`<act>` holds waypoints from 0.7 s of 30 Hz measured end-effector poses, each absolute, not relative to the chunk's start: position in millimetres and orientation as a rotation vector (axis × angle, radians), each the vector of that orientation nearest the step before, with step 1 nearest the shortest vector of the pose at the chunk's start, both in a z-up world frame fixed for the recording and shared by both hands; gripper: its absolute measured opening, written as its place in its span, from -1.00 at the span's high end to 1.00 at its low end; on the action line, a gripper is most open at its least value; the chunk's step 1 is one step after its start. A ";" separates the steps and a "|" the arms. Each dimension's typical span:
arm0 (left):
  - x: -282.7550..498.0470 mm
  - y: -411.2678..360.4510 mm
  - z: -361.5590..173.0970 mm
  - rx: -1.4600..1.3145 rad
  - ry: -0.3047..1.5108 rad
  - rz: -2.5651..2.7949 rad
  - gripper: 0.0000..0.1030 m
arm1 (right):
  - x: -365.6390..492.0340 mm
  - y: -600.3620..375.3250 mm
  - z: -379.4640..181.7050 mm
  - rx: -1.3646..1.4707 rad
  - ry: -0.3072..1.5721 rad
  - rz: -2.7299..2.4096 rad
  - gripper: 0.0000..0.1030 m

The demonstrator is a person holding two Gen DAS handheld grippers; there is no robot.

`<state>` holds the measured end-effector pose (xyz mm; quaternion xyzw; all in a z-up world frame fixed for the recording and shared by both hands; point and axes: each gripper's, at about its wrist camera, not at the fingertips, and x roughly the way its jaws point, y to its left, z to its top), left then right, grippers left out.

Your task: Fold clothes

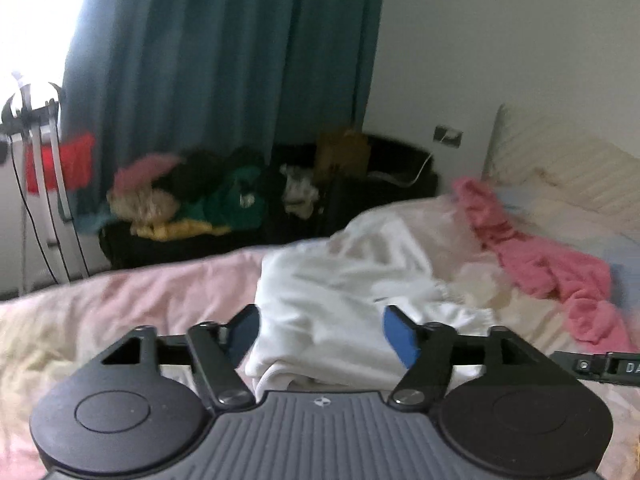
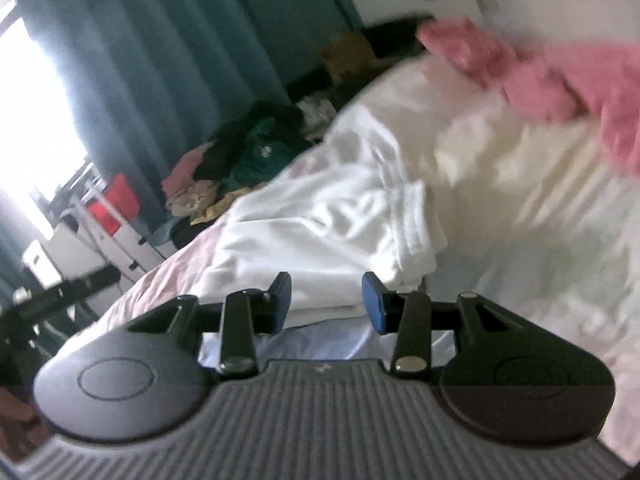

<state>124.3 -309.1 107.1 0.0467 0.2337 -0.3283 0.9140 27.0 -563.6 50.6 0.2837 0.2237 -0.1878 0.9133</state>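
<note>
Hovering over the pink-covered bed, my left gripper and right gripper both stand released, empty. Just ahead, mid-bed, lies the rumpled white cotton garment: soft, light, floppy, probably best pinched at its ribbed hem. Beyond sprawls a pink fleece garment.

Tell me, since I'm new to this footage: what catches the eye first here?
A crumpled white garment lies mid-bed on the pale pink bedding, right ahead of both open grippers, left and right. A bright pink garment sprawls beyond it toward the pillow. Behind the bed, a heap of coloured clothes sits under a teal curtain.
</note>
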 end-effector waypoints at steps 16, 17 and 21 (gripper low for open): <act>-58.6 -203.8 148.7 0.097 0.317 -0.611 -0.99 | -93.8 -448.3 119.8 0.323 0.254 -0.307 -0.81; -65.1 -199.7 145.3 0.089 0.311 -0.603 -0.99 | -97.5 -444.5 116.0 0.320 0.246 -0.311 -0.81; -77.4 -186.0 130.6 0.048 0.313 -0.600 -0.99 | -97.7 -436.8 92.6 0.296 0.228 -0.323 -0.81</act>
